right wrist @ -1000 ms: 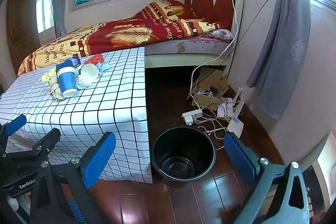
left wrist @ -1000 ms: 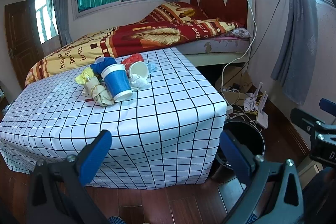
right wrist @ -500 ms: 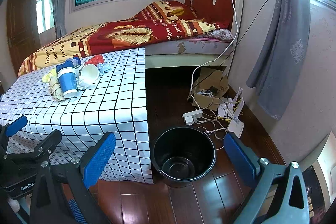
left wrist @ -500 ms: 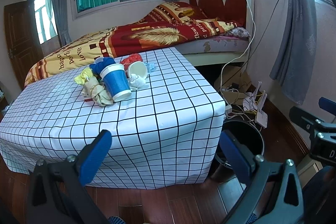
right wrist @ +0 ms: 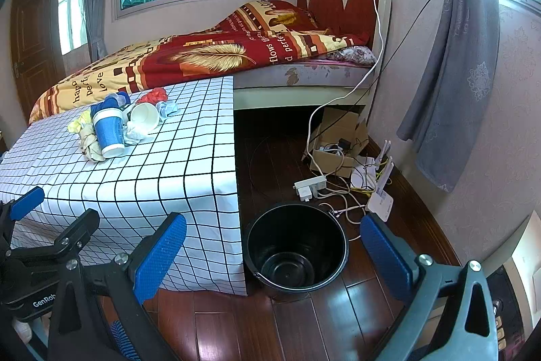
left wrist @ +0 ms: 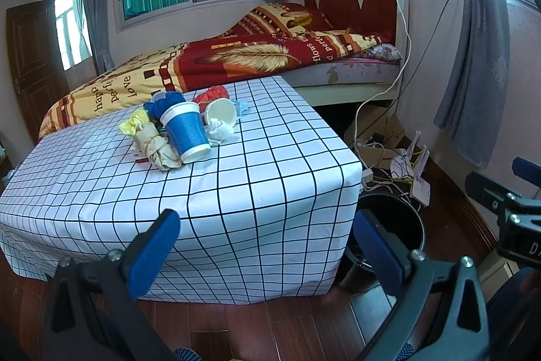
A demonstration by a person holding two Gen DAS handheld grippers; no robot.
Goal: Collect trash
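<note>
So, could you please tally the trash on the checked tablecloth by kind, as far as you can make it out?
Paper cups: 2, the blue cup upside down and the white cup on its side.
Crumpled wads or wrappers: at least 6 (yellow, tan, white, dark blue, red, pale blue).
Total: at least 8; the pile overlaps.

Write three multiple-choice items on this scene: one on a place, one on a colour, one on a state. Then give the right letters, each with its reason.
1. Where does the black bucket stand?
A. on the table
B. on the floor beside the table
C. on the bed

2. What colour is the upside-down cup?
A. blue
B. green
C. black

3. How is the right gripper?
A. shut on a cup
B. shut on nothing
C. open

Key: 1 B, it sits on the wood floor by the checked table. 2 A, blue wall, white rims. 3 C, its fingers stand wide apart, holding nothing.
</note>
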